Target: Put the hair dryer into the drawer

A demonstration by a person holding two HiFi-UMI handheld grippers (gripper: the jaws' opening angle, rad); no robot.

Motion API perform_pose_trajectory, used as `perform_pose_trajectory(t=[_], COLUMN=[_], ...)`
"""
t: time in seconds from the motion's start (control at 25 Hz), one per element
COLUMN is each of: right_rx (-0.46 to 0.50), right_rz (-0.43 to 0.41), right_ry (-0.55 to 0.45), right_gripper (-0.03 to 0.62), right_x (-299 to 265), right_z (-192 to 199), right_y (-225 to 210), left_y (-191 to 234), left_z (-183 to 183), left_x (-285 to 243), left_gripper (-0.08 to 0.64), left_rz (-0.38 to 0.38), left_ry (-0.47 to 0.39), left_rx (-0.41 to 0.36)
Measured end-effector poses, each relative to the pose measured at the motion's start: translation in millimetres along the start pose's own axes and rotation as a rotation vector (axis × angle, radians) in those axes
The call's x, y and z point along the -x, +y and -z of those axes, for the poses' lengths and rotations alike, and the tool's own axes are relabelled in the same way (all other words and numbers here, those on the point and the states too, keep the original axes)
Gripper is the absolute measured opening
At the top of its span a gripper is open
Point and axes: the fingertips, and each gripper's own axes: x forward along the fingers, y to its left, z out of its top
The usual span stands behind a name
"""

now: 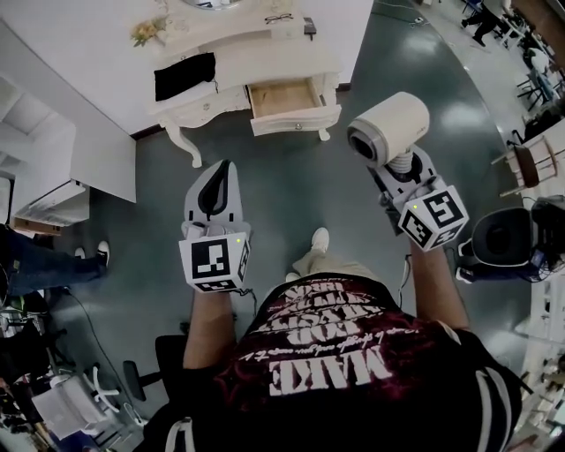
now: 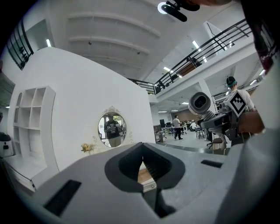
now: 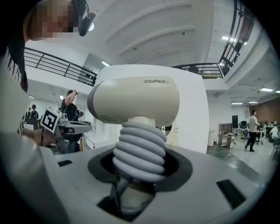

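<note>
Right tool (image 3: 138, 173) grips smooth cream hair dryer (image 3: 135, 98) by ribbed grey coil.

White dressing table (image 1: 265, 57), drawer (image 1: 284, 97) open, stands on grey floor (image 1: 291, 185); black cloth (image 1: 184, 76), flowers (image 1: 144, 33), glasses (image 1: 278, 18) lie on it.

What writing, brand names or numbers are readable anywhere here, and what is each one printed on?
"ZEABO", as best it reads: small grey letters on the cream hair dryer, in the right gripper view.
"MAKE": large white letters, upside down in the head view, on the person's dark T-shirt. The printed lines above it are too distorted to read.
The marker cubes carry only black-and-white square patterns, no letters.
</note>
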Motion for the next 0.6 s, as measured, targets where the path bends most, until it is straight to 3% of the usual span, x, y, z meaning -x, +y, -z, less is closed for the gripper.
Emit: perform_pose_trajectory(t=[0.6], right_rx=[-0.028], right_rz=[-0.049], right_ry=[-0.017], right_gripper=[0.201], right_x=[-58.5], right_z=[1.9], right_y=[-35.8], left_y=[19.1], left_z=[8.3], left_x=[-60.9], left_gripper=[0.005], left_rz=[-0.021], left_ry=[0.048], left_rx=[-0.028])
